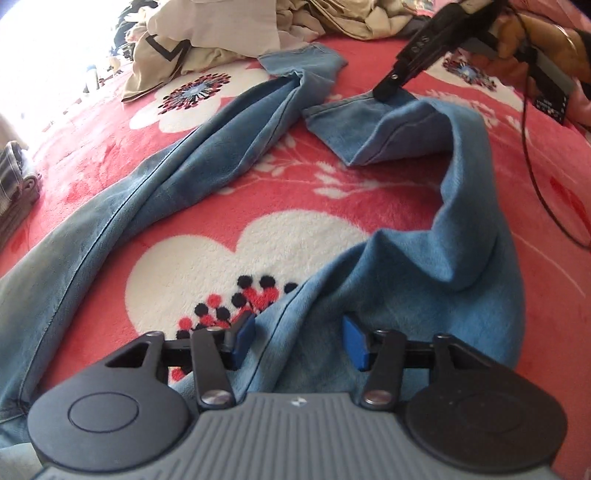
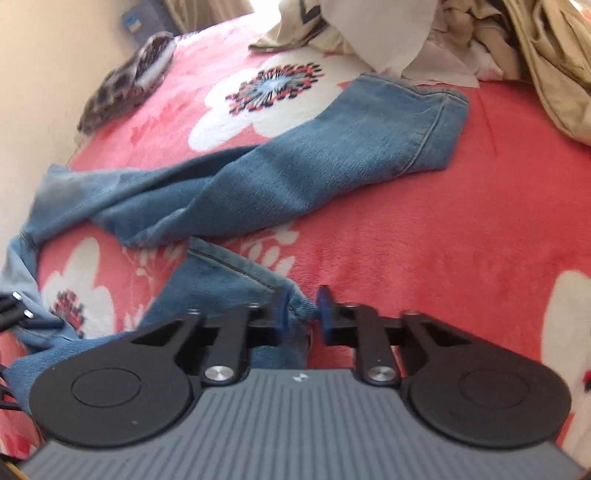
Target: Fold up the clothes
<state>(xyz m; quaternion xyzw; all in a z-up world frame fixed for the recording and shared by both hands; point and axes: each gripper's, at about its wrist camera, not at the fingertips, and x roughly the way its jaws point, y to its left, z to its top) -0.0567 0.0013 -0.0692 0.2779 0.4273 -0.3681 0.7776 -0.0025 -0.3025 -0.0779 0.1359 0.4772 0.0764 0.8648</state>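
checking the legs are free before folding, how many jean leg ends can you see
2. One leg end lies flat on the blanket near the beige clothes pile. The other leg end sits at the right tool, denim between its fingers.

faint letters on right gripper (image 1: 384,90), unreadable, perhaps "das".

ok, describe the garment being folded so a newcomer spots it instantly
Start at the pink floral blanket covering the bed. Sprawled across its middle lie the blue jeans, legs splayed toward the beige clothes pile. They are the only denim, and the only garment between both grippers' jaws.
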